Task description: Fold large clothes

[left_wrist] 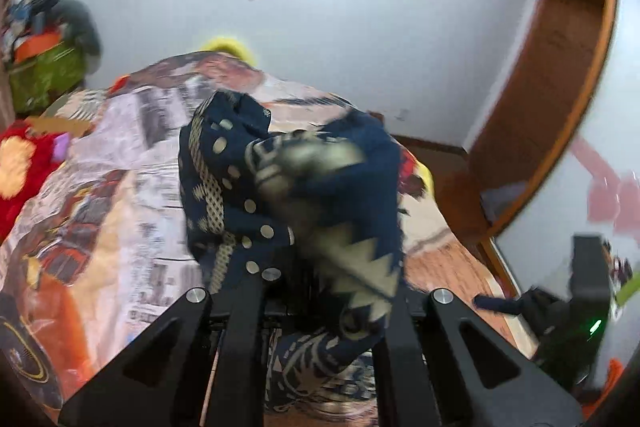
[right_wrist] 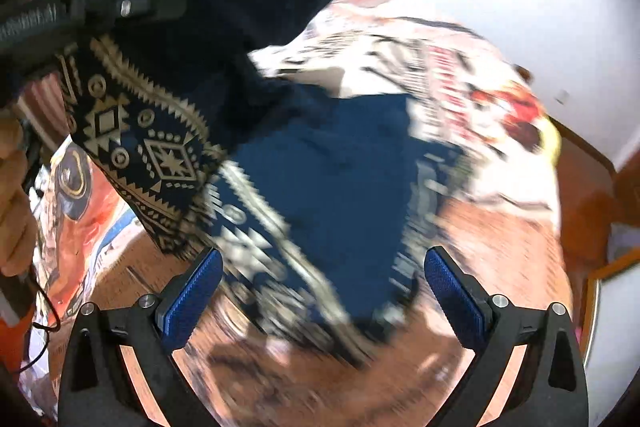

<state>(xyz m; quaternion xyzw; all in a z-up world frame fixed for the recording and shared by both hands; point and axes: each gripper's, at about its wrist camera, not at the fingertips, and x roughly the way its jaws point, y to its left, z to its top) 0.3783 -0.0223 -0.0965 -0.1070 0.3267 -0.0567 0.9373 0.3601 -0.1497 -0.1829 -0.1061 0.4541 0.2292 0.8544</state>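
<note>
A navy garment with cream geometric print (left_wrist: 296, 195) is bunched over my left gripper (left_wrist: 320, 291), which is shut on it and holds it up off the bed. In the right wrist view the same garment (right_wrist: 328, 163) hangs from the left gripper (right_wrist: 120, 7) at upper left and drapes down onto the bed. My right gripper (right_wrist: 322, 279) is open and empty, its blue pads (right_wrist: 192, 295) just above the garment's lower part. The view is motion-blurred.
A bed with a printed, orange and white cover (left_wrist: 104, 187) fills the scene. A red plush item (left_wrist: 20, 163) and a green pile (left_wrist: 44, 67) lie at the left. A wooden frame (left_wrist: 560, 67) stands at the right. A person's hand (right_wrist: 12, 211) shows at the left edge.
</note>
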